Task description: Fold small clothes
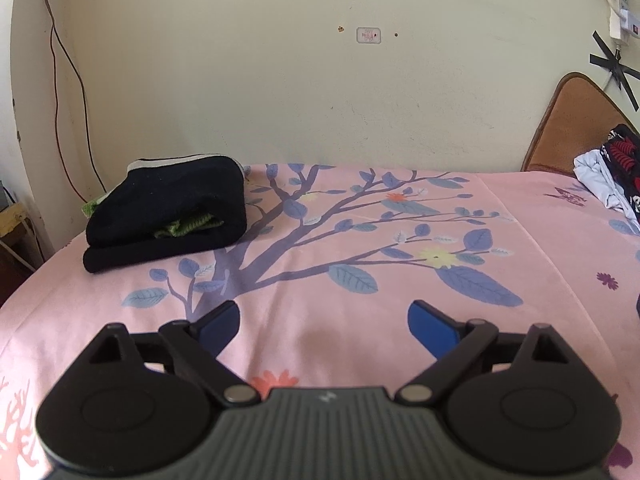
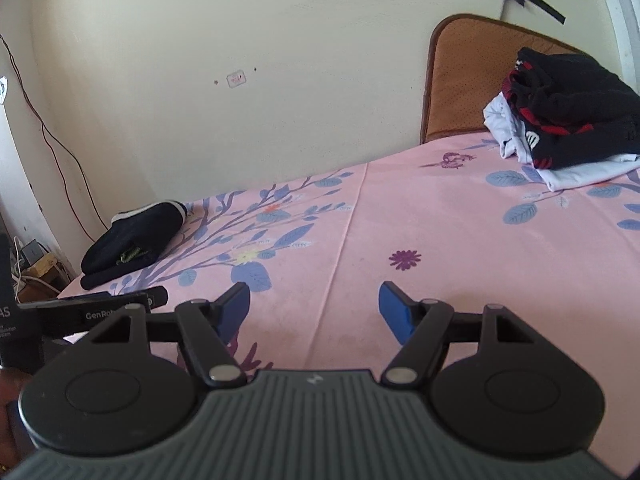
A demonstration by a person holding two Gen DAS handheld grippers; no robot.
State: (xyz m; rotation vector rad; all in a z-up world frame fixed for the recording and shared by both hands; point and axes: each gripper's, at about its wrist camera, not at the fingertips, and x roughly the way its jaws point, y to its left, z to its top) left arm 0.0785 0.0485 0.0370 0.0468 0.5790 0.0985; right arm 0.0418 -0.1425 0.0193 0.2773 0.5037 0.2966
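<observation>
Pink floral bed (image 1: 360, 340), both grippers (image 1: 324, 326) (image 2: 314, 308) wide open and empty; unfolded pile (image 2: 560, 128) at 2 o'clock looks soft and floppy, so grab an edge.

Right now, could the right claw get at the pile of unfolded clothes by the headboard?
Probably yes. The right claw is open and empty, and only bare pink sheet lies between it and the clothes pile. Nothing blocks the way, though it would need to travel across the bed first.
</observation>
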